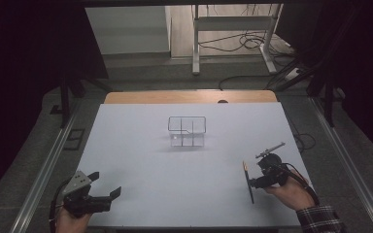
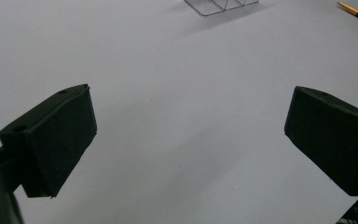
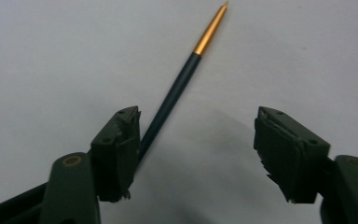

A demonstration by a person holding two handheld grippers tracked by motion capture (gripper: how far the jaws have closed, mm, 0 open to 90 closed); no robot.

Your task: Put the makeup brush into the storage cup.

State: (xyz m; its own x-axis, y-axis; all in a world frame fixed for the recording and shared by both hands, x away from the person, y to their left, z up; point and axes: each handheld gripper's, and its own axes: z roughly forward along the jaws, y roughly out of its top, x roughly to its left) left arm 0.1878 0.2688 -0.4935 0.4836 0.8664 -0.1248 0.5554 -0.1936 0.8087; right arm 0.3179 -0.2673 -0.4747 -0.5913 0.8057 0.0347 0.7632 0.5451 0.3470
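From my station, the right gripper (image 3: pixel 196 154) view hid the pencil's (image 3: pixel 177 88) lower end behind the left-hand jaw. In the left gripper view, the wire rack (image 2: pixel 221 5) was cut off at the top edge, and the pencil ran off the upper right corner.

Left tool (image 1: pixel 108 184) sits at the near left corner, held low in the left hand (image 1: pixel 70 221), pointing right with its 2 jaws spread wide apart. Right tool (image 1: pixel 249 182) is over at the near right, gripped by the right hand (image 1: pixel 291 194) in a plaid sleeve (image 1: pixel 320 219), pointing left, jaws partly apart and not pressing anything.
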